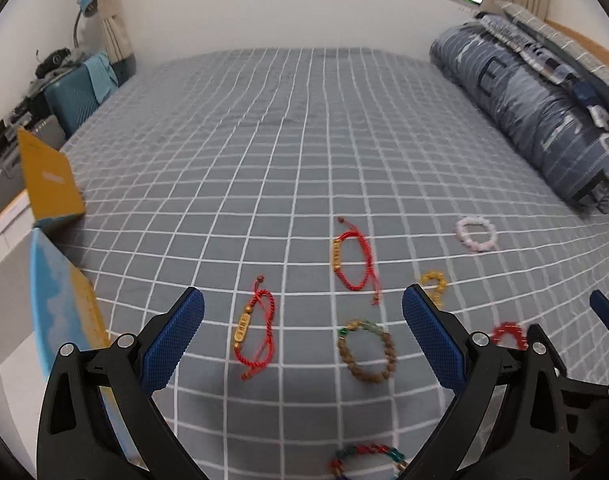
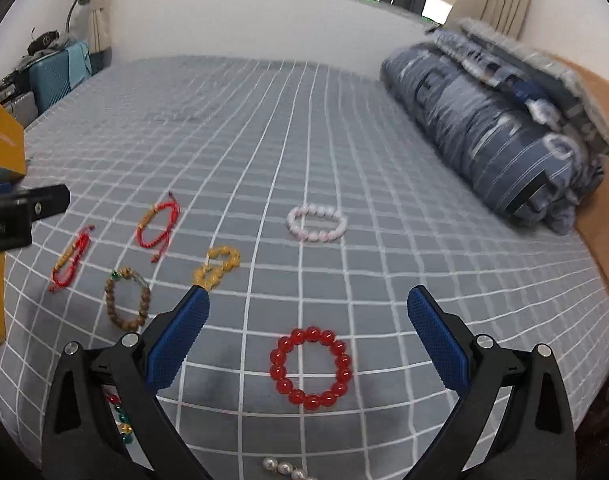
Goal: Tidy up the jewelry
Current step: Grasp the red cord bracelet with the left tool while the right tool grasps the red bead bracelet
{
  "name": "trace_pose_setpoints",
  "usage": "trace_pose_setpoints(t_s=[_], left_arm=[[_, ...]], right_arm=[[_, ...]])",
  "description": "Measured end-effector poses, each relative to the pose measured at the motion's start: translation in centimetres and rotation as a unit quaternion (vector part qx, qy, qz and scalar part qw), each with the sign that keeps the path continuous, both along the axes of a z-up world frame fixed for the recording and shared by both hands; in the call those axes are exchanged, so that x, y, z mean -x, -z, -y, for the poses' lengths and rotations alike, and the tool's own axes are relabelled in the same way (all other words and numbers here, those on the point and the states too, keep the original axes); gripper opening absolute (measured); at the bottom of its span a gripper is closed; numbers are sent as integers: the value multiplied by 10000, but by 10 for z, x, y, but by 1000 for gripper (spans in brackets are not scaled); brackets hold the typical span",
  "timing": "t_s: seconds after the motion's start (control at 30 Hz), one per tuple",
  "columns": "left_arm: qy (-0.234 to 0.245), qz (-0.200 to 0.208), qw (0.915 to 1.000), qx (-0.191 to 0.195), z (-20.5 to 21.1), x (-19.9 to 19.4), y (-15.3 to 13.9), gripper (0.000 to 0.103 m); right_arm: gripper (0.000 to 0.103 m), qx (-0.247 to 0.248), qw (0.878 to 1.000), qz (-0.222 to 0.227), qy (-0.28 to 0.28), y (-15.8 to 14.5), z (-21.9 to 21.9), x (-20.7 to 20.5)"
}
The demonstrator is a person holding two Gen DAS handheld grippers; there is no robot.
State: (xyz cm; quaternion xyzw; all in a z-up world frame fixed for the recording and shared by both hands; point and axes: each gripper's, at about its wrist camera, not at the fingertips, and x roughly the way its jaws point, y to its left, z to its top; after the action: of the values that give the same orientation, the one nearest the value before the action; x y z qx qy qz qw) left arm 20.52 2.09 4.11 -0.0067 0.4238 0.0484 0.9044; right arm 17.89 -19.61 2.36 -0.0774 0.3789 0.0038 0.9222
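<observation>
Pearl strand [image 2: 285, 469] cut off below

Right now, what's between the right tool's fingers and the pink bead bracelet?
In the right wrist view, the red bead bracelet lies between the open right tool's fingers; beyond it, only bare checked bedsheet up to the pink bead bracelet.

bed [image 2: 344, 128], grey grid sheet | bracelets [image 2: 311, 368] scattered near front | rolled quilt [image 2: 484, 132] right

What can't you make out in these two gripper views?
- Multicolour bracelet: left view, cut by bottom edge and left gripper.
- Pearl strand: right view, cut by bottom edge.
- Red bead bracelet: left view, half hidden by the finger.
- Box lettering: blurred.
</observation>
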Motion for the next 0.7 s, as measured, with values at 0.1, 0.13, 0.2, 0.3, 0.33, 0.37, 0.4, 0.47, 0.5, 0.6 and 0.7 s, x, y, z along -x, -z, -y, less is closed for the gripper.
trace_pose_setpoints(t_s=[0.1,0.13,0.2,0.3,0.33,0.37,0.4,0.47,0.5,0.6,0.7], left_arm=[[-155,-253,9995,-131,-9,-15,22,98],[-182,-374,9990,-168,-12,-19,31,98],[-213,-484,9984,-190,-17,-22,42,98],[-274,-622,9974,-250,-23,-27,58,98],[-297,-650,9971,-262,-25,-27,62,98],[-352,-676,9968,-245,-28,-28,67,98],[-384,-706,9965,-211,-30,-28,71,98],[-405,-765,9962,-109,-36,-29,79,98],[-435,-787,9959,-65,-39,-30,82,98],[-554,-879,9946,57,-48,-34,92,97],[-595,-976,9934,87,-52,-38,100,97]], right_arm=[[96,-27,9996,-266,-87,21,2,-11],[96,13,9995,-305,-94,27,3,-12],[95,51,9991,-415,-107,37,4,-15],[96,-150,9972,-721,-137,52,12,-20],[95,-188,9966,-785,-150,55,14,-20],[95,-213,9961,-845,-153,57,15,-20],[96,-221,9957,-886,-143,60,16,-21],[95,-243,9948,-972,-163,64,17,-21],[95,-256,9946,-992,-174,65,17,-22],[95,-256,9937,-1076,-195,70,16,-22],[95,-216,9929,-1152,-183,76,15,-23]])
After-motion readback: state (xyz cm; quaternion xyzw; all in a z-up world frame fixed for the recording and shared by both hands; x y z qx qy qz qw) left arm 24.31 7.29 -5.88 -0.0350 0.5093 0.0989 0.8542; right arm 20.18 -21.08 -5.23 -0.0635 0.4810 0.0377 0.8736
